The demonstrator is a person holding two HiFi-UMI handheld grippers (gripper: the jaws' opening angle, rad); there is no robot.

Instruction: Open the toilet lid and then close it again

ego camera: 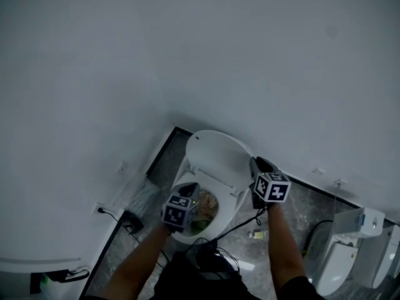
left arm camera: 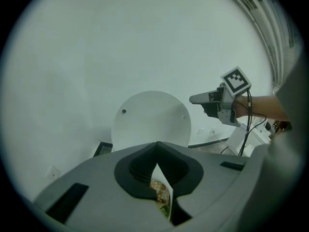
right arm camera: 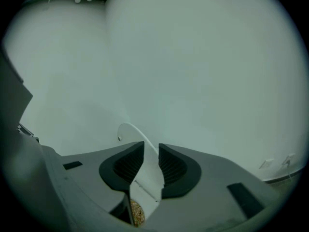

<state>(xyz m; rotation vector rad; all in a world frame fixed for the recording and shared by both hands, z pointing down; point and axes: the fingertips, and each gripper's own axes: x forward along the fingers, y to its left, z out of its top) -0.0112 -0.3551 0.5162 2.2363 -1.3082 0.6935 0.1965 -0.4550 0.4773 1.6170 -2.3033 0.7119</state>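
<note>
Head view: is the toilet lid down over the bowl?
No, the toilet lid stands raised toward the wall, and the bowl rim below it is uncovered.

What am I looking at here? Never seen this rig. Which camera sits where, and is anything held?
There is no robot. A person holds a two-jaw tool in each hand, and the marker cubes are part of the tools. The head view looks down from the person's head at a toilet on a dark floor, its lid raised upright near the wall. The other two cameras ride on the tools and look along their jaws. The left tool is shut and empty, by the bowl. The right tool has the lid's edge between its jaws, which are opening, so it seems to be letting go. Another toilet stands at the right.
</note>
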